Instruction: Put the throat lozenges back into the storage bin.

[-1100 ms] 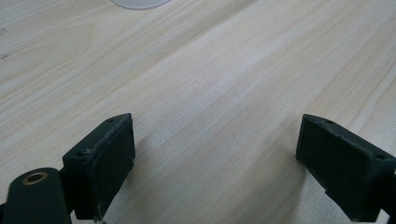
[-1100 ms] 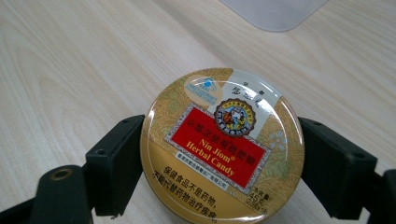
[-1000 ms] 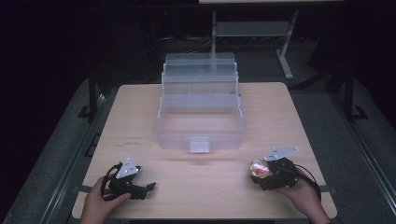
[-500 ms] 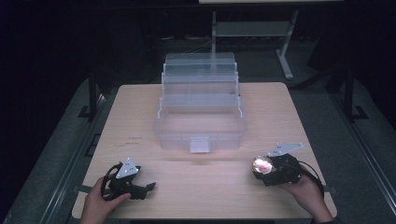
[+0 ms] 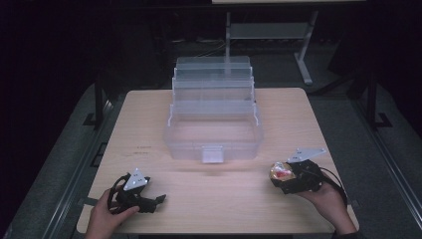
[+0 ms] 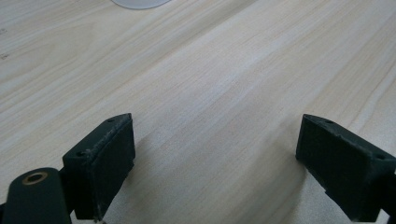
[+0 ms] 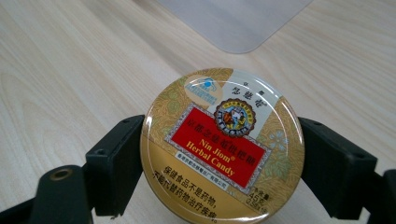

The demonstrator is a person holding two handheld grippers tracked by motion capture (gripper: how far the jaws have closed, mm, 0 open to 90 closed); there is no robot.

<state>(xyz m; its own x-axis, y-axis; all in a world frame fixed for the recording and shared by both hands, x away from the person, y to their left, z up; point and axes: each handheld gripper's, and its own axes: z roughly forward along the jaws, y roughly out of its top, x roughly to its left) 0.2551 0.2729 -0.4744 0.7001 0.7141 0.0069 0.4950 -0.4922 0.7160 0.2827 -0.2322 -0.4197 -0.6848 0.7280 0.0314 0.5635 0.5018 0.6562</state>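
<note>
The right tongs (image 5: 279, 175) are clamped on a round candy tin (image 7: 222, 145), one jaw pressed against each side of its rim, and they hold it just over the bench (image 5: 149, 114) near its front right corner. The left tongs (image 5: 158, 200) rest near the front left corner with the jaws spread wide and nothing between them. The step in hand looks like carrying the tin toward the clear tiered storage box (image 5: 213, 130), which stands open at the middle of the bench, its latch facing the front edge. The next move would call for lifting the tin above the box's front wall and lowering it into the bottom compartment before the jaws part. The right gripper view gives the tin's printed lid, reading "Nin Jiom Herbal Candy", and the jaw contact, both too small to read in the high view; the high view gives the open box and how far apart the two tongs are.
</note>
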